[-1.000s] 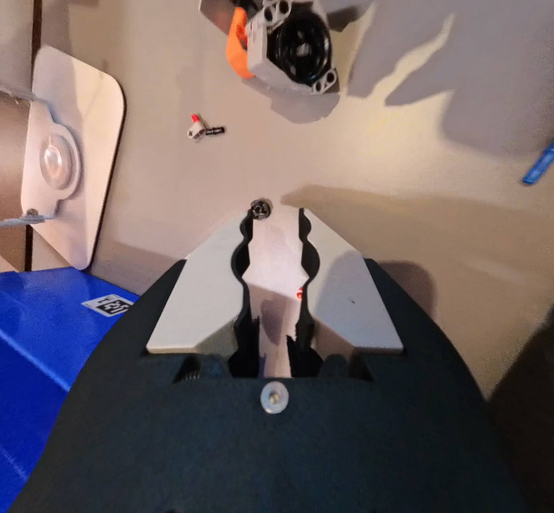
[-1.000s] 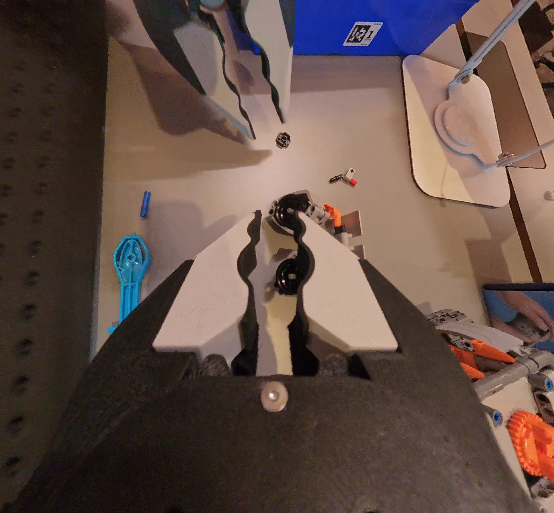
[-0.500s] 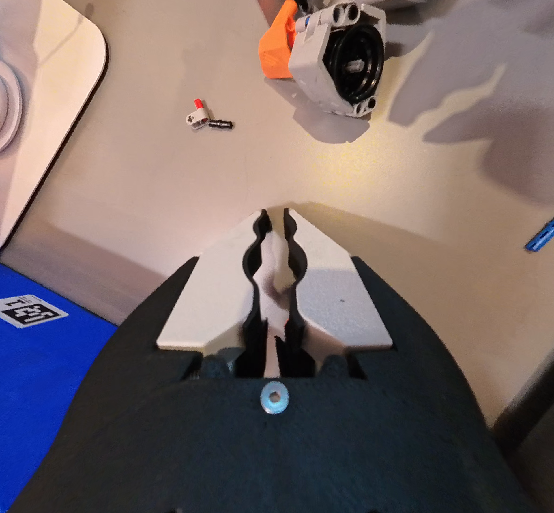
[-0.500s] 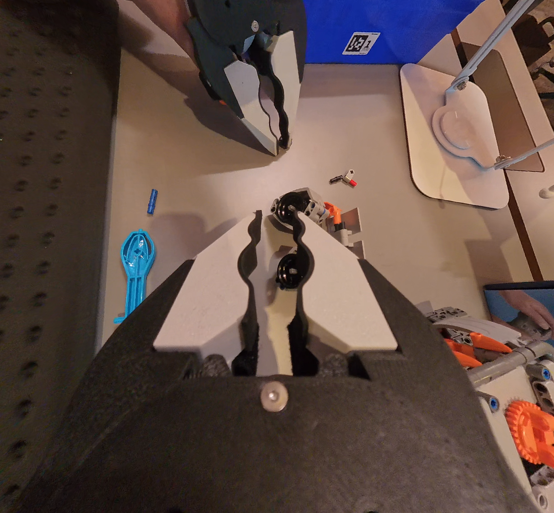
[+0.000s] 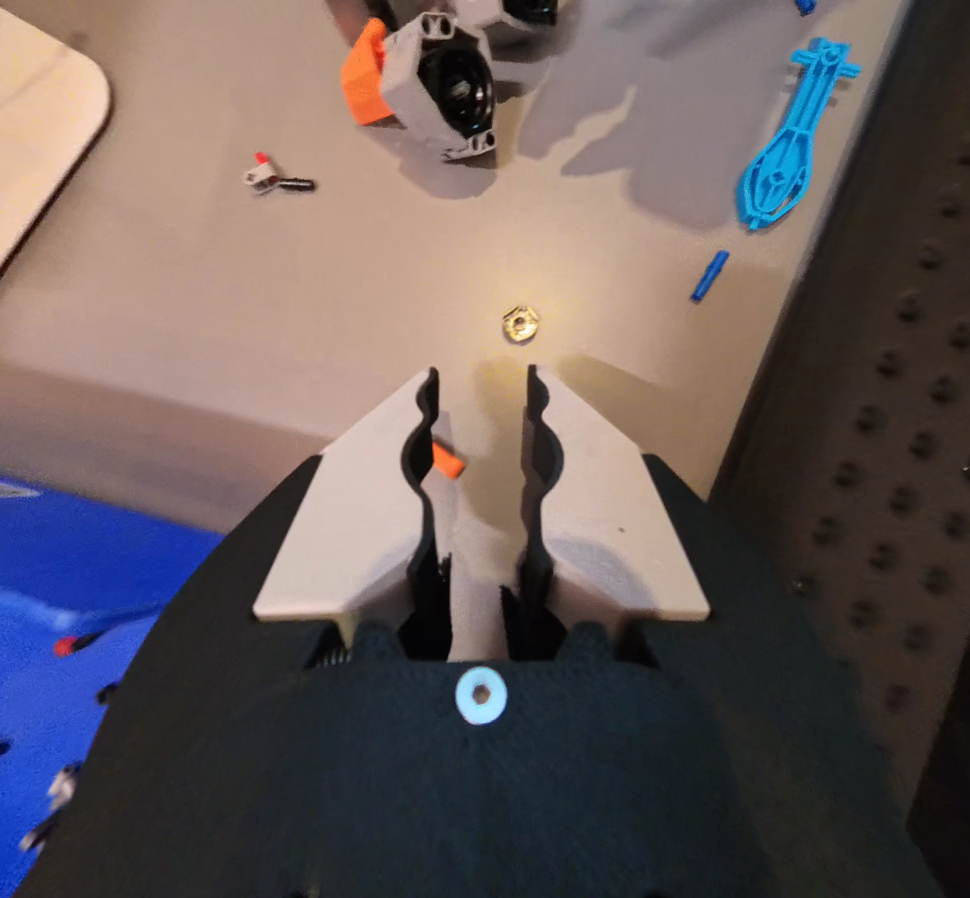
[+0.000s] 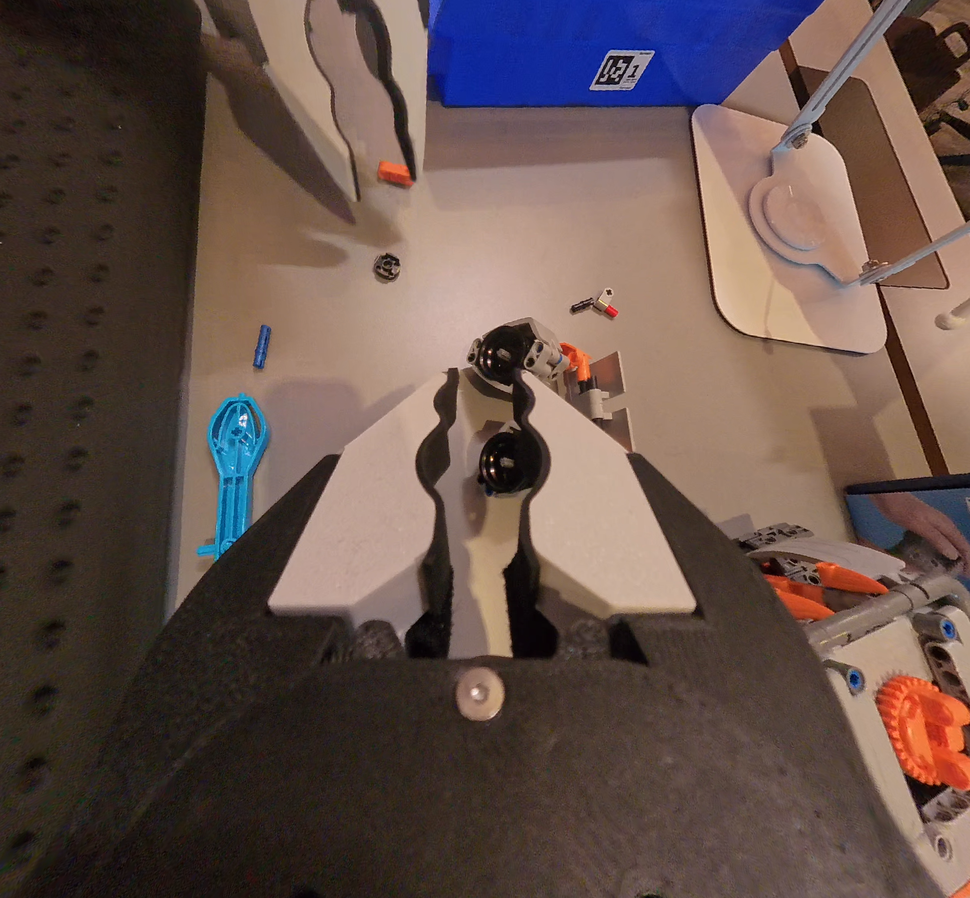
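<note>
Left wrist view: the left hand-held gripper [image 5: 480,371] hangs over a pale grey bench [image 5: 262,295] with its jaws apart and nothing clamped between them. A small orange piece [image 5: 446,463] lies on the bench inside the gap, against the left finger. Just beyond the fingertips lies a small round dark piece [image 5: 519,323], brightly lit. Farther off stand two grey motor blocks with black round faces [image 5: 446,85], joined to orange parts, and to their left lies a small grey connector with a red tip and black pin [image 5: 275,179]. On the right lie a light blue spoon-shaped tool [image 5: 787,148] and two small blue pins [image 5: 709,274]. A dark perforated panel [image 5: 892,400] borders the bench on the right; a blue bin [image 5: 78,584] sits at lower left and a pale rounded board [image 5: 47,122] at upper left. Right wrist view: the right hand-held gripper [image 6: 485,374] holds its jaws apart above the motor blocks [image 6: 512,348]; whether its fingers touch them cannot be told. The left hand-held gripper [image 6: 383,180] appears at the top, with the orange piece [image 6: 394,173] at its tips and the round dark piece [image 6: 387,265] just below. The blue bin [image 6: 603,17] stands at the far edge and carries a white coded sticker [image 6: 621,70]. The rounded board [image 6: 761,295] on the right carries a metal stand base [image 6: 798,211]. A grey and orange brick assembly [image 6: 892,663] occupies the lower right corner.
</note>
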Action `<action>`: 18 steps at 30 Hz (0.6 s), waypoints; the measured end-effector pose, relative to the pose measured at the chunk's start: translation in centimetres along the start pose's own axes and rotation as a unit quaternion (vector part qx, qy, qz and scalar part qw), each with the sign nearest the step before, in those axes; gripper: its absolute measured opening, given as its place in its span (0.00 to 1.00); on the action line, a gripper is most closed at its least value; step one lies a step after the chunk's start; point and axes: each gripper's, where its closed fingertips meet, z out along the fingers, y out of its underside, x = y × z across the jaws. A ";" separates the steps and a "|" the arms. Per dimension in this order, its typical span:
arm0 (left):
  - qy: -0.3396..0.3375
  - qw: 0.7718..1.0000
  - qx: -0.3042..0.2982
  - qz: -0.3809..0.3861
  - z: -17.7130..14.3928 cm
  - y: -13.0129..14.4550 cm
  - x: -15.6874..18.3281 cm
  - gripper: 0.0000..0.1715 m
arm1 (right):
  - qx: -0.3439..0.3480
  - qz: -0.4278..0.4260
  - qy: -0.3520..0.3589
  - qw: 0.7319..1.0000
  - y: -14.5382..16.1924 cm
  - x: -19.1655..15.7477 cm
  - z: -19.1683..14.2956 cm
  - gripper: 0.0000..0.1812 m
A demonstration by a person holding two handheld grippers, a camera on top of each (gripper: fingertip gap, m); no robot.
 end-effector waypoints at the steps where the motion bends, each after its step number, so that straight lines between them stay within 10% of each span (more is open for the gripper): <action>1: -0.002 1.000 0.002 0.003 -0.2 0.1 0.0 0.18 | -0.001 0.001 -0.001 1.000 0.1 0.0 0.1 0.10; 18: 0.023 0.999 -0.001 0.049 4.1 -0.7 2.3 0.06 | -0.009 -0.020 0.002 1.000 0.3 -0.3 0.4 0.10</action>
